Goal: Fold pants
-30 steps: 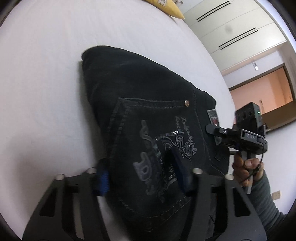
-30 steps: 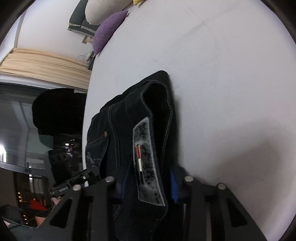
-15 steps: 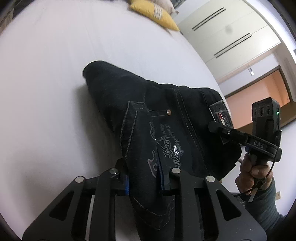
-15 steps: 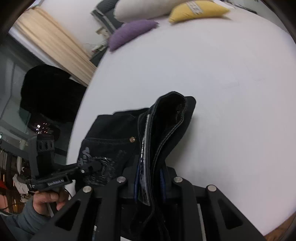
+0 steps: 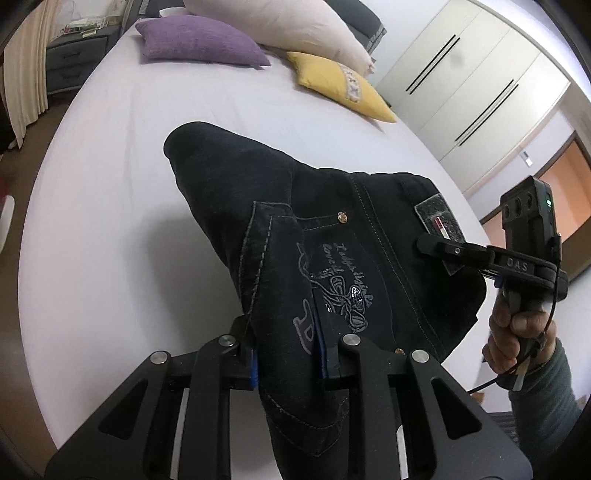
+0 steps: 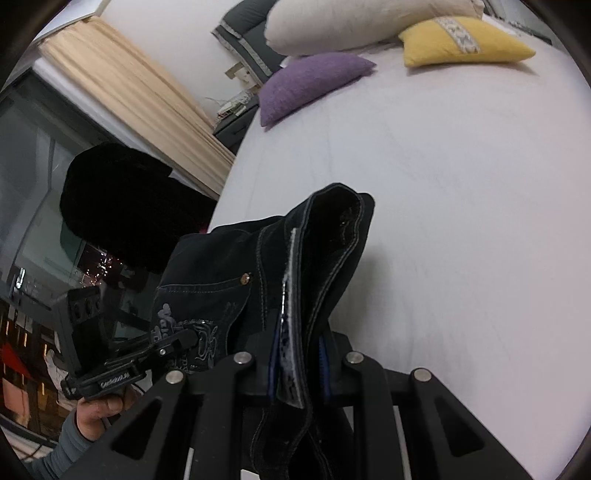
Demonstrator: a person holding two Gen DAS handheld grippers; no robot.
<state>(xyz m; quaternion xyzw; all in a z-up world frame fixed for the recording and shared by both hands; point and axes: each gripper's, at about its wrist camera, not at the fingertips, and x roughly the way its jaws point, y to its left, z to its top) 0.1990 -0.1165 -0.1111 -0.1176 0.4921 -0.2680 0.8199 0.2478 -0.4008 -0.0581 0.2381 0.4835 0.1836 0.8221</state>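
Observation:
The folded black denim pants (image 5: 314, 236) hang lifted over the white bed (image 5: 110, 221), their far folded end still low near the sheet. My left gripper (image 5: 288, 354) is shut on the back-pocket edge, by the grey embroidery. My right gripper (image 6: 297, 365) is shut on the waistband with its grey label patch (image 6: 290, 332). In the left wrist view the right gripper (image 5: 443, 247) clamps the waistband at the label, held by a hand in a grey sleeve. In the right wrist view the left gripper (image 6: 184, 338) bites the pocket side of the pants (image 6: 229, 280).
A purple pillow (image 5: 199, 44), a cream pillow (image 5: 280, 22) and a yellow pillow (image 5: 340, 85) lie at the head of the bed. A dark nightstand (image 5: 77, 55) and beige curtain (image 6: 122, 88) stand on the window side, white wardrobe doors (image 5: 461, 74) on the other.
Both grippers closed on the pants and lifted the waist end up off the bed; the pillows and headboard side have come into view as the hands rose and tilted.

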